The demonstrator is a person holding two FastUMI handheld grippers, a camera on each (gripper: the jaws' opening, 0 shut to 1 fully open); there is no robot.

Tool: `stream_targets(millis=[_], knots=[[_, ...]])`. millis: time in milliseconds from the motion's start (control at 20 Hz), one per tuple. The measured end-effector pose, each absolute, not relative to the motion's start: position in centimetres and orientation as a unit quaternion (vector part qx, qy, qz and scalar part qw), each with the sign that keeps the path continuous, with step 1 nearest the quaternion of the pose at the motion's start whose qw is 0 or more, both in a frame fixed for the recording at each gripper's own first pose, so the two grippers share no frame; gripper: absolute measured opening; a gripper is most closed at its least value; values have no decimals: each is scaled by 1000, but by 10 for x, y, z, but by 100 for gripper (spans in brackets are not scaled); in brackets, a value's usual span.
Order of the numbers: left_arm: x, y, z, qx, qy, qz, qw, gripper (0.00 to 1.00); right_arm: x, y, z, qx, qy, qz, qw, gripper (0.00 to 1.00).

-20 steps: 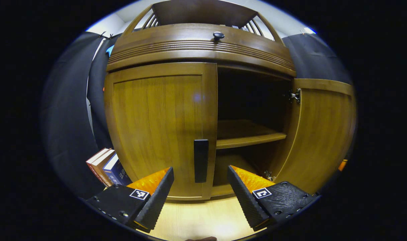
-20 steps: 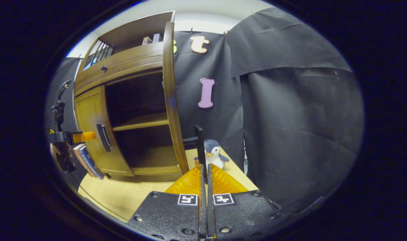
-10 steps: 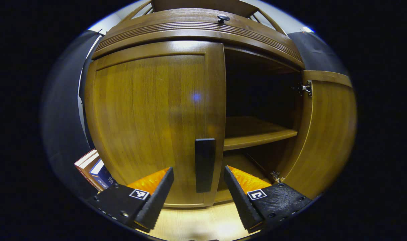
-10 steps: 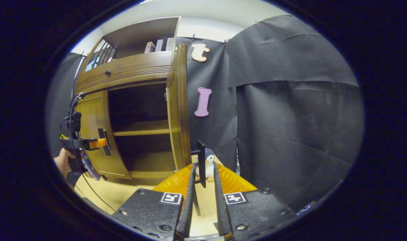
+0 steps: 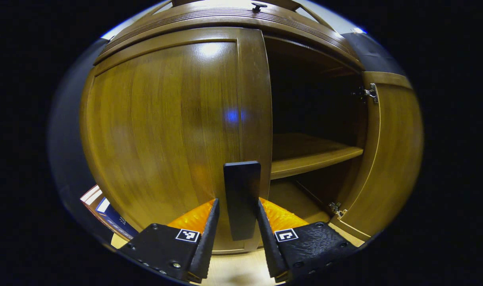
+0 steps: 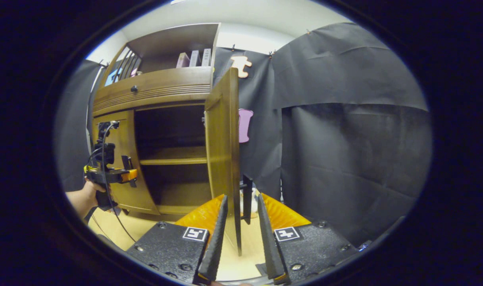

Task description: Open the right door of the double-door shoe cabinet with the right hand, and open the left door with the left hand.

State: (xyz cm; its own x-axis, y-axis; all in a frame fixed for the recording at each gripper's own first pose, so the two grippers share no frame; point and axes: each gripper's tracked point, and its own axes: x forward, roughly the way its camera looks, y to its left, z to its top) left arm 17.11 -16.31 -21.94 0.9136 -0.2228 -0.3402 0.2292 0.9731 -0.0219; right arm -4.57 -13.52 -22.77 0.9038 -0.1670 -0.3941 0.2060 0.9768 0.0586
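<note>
1. Right brown wooden cabinet door (image 6: 221,143) swung open; right tool (image 6: 239,234) narrowly apart, straddling its edge and handle.
2. Left tool (image 5: 236,234) brackets the flat black handle (image 5: 242,198) of the closed left wooden door (image 5: 166,127); pad contact uncertain.
3. Next, likely: clamp, pull outward.

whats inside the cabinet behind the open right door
A bare wooden shelf with dark space above and the cabinet floor below; no shoes visible. The closed left door hides the other half.

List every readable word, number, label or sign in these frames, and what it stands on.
Lower books: spine print, too blurred to read.
Shelf books: too small to read.
Markers: square patterns only, no words.
Nothing here can be read.
</note>
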Motion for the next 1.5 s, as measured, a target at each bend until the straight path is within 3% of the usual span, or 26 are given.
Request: stream_targets(millis=[150,200,300,350,400,450,500,550,700,1250,1500], knots=[[173,-166,-221,5,156,-123,980,54,-46,-135,-229,42,202,-90,974,48],[170,-170,-221,-3,155,-131,979,43,-47,-134,-230,39,205,-87,974,48],[172,-172,-222,-11,153,-130,980,35,-47,-132,-230,34,203,-79,975,48],[170,-171,-222,-10,152,-133,979,43,-46,-132,-230,31,203,-78,976,50],[171,-172,-222,-12,150,-136,979,43,-46,-132,-230,31,204,-75,976,48],[170,-172,-221,-12,149,-138,979,28,-46,-130,-230,32,205,-74,976,48],[170,-171,-222,-9,150,-138,979,20,-46,-128,-230,33,206,-71,975,48],[170,-171,-223,-11,151,-134,979,28,-47,-126,-231,34,208,-68,975,51],[169,-170,-222,-12,150,-125,981,22,-45,-124,-231,37,206,-61,976,51],[136,-162,-218,-28,156,-126,979,23,-41,-104,-239,63,221,-28,973,49],[116,-154,-216,-31,156,-122,980,22,-40,-92,-239,52,224,17,973,48]])
